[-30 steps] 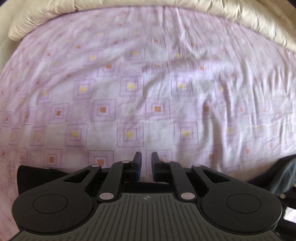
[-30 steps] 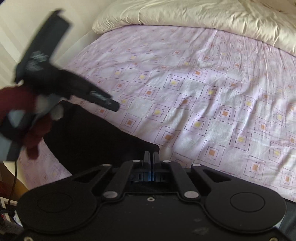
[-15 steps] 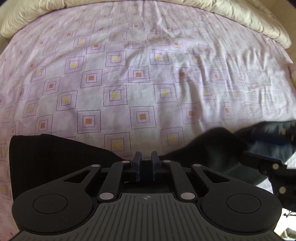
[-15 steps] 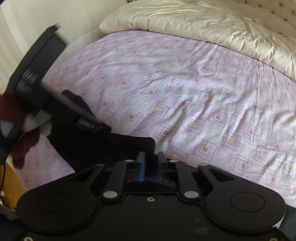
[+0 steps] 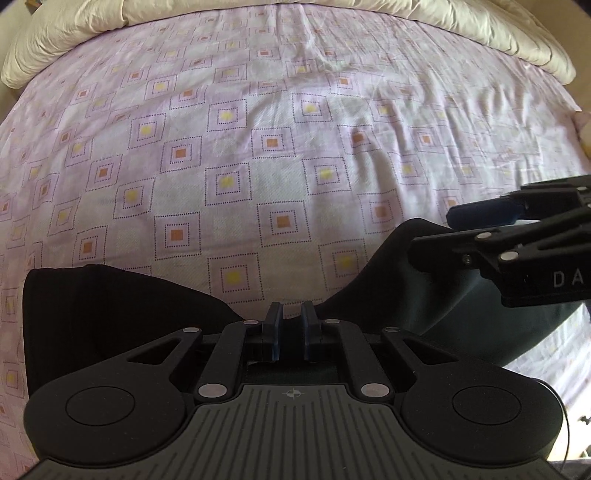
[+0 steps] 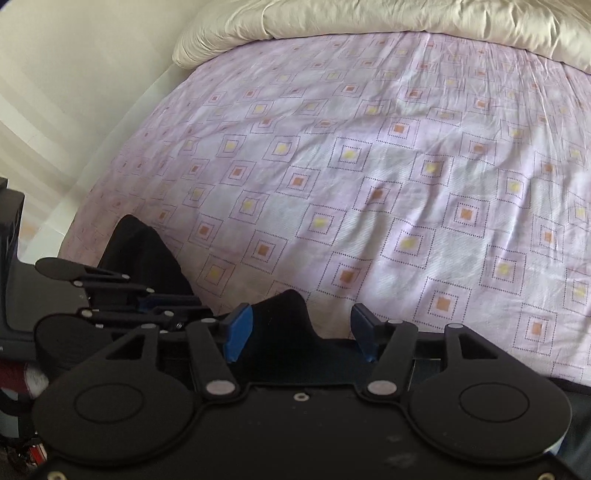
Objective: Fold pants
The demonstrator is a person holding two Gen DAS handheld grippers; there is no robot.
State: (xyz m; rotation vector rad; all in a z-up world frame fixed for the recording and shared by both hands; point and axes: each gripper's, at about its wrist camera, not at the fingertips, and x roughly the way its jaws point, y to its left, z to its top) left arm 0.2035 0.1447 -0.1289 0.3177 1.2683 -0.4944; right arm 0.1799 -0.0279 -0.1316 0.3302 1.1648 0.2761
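A: Since the pants lie bunched along the bed's near edge, which step is this?
B: Laying them out, I'd judge. Left gripper pinches the cloth; right gripper has just been opening, spread, a dark fold between its pads, unpressed.
A: Next?
B: Regrip, pull flat.

You have one pair of black pants, one patterned lilac bedsheet, one cream duvet, and two tools: left tool, right tool.
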